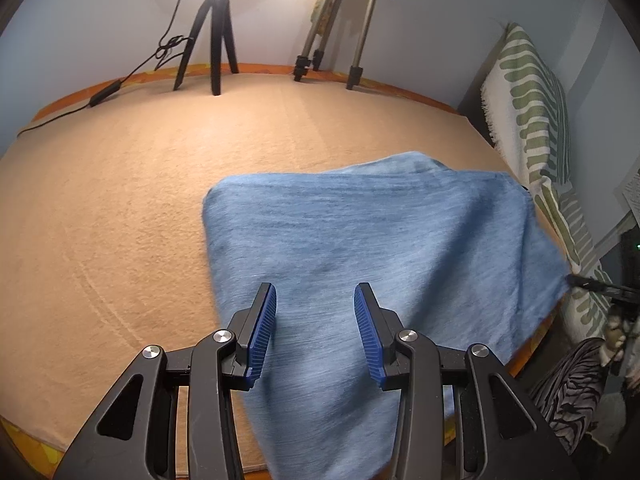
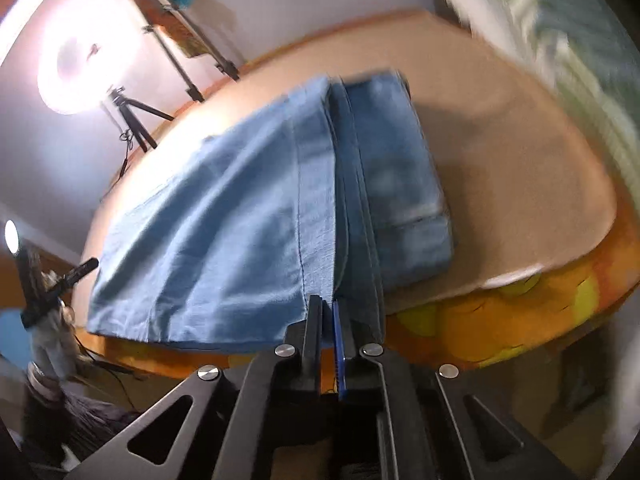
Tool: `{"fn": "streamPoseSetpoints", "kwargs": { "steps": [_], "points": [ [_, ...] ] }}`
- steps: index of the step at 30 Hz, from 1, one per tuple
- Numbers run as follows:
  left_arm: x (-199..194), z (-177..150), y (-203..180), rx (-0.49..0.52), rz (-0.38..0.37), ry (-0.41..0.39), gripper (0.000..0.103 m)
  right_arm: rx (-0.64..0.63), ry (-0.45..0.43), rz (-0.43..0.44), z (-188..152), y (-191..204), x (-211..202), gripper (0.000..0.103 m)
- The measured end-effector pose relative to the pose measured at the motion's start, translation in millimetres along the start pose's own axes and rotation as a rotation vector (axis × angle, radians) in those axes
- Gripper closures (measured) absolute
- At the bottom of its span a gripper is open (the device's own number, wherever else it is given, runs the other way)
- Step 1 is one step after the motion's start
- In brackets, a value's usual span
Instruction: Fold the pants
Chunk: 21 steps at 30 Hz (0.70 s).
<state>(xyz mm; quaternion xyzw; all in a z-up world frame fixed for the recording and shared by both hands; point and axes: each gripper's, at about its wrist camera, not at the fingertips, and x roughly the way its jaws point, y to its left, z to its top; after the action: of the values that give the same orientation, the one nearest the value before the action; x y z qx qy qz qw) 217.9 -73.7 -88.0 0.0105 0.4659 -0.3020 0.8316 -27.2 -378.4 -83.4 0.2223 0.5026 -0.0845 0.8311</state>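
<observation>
Plainly, no writing shows on the pants [image 1: 360, 240] (blue denim).

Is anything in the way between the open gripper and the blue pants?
No, nothing visible is in the way. The left gripper is open right above the pants, with only bare blue cloth showing between its fingers.

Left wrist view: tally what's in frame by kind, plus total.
Blue pants: 1
Tripods: 2, black and silver
Grippers: 2, left gripper open over the pants, right gripper at the pants' right edge
Green-patterned throw: 1
Black cable: 1
Total: 7
</observation>
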Motion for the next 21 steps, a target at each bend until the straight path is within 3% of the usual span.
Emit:
{"fn": "streamPoseSetpoints", "kwargs": {
  "steps": [2, 6, 9, 11, 15, 21],
  "points": [
    [-1.8, -0.3, 2.8, -0.005, 0.006, -0.003, 0.064, -0.048, -0.028, -0.067, 2.6, 0.3, -15.0, 0.101],
    [-6.0, 0.0, 5.8, -0.013, 0.008, -0.013, 0.064, 0.005, 0.052, -0.084, 1.2, -19.1, 0.5, 0.1],
    [-12.7, -4.7, 11.1, -0.03, 0.007, -0.023, 0.064, -0.035, 0.071, -0.142, 4.0, -13.0, 6.1, 0.075],
    [-16.8, -11.3, 16.7, -0.053, 0.007, -0.023, 0.064, -0.054, 0.028, -0.143, 8.6, -7.0, -2.1, 0.07],
    [-21.5, -26.5, 24.4, -0.085, 0.007, -0.013, 0.064, -0.109, -0.051, -0.101, 26.5, 20.7, -16.5, 0.065],
    [-20.2, -48.8, 22.4, -0.046, 0.054, 0.007, 0.064, -0.251, -0.061, 0.034, 58.2, 101.7, 2.4, 0.062]
  ]
}}
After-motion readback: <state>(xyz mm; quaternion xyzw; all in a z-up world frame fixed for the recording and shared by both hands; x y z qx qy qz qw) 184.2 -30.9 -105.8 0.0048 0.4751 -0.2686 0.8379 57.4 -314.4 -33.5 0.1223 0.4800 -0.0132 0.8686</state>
